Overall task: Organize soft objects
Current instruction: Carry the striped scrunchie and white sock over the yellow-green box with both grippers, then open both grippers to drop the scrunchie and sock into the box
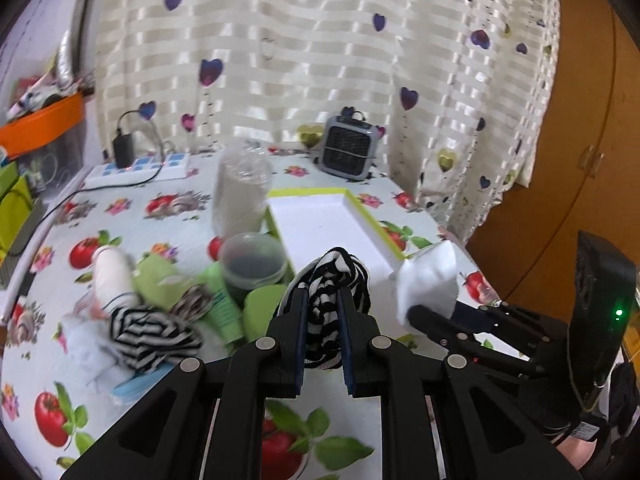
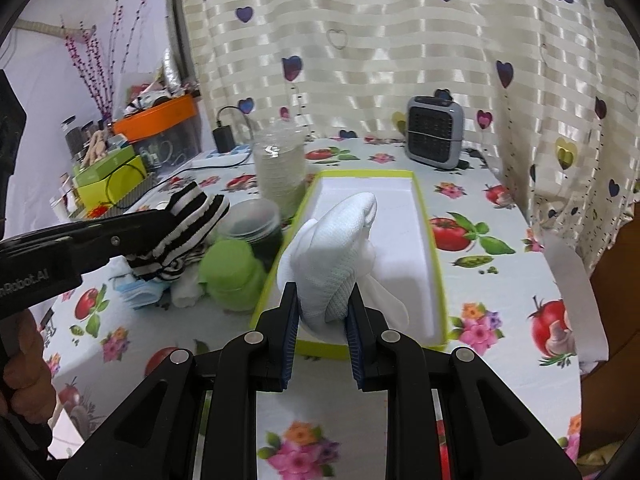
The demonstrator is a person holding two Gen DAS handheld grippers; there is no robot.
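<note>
Fingers of the left gripper [image 1: 323, 300] pinch a black-and-white striped sock [image 1: 334, 280], which bunches up between and above the tips, lifted clear of the surface [image 1: 132, 220]. Fingers of the right gripper [image 2: 325, 300] pinch a white sock [image 2: 340, 248], its toe end standing up past the tips and a loose flap trailing to their right. Just beyond the right fingers lies a white tray with a lime-green rim [image 2: 434, 240], open and shallow; the white sock hangs over its near end. Left of the left fingers, a heap stays on the surface: another striped sock [image 1: 148, 332], a white cloth [image 1: 84, 344], a rolled white sock [image 1: 112, 276], a green lidded tub [image 1: 254, 260]. Farther off stands a clear plastic jar [image 2: 280, 172].
</note>
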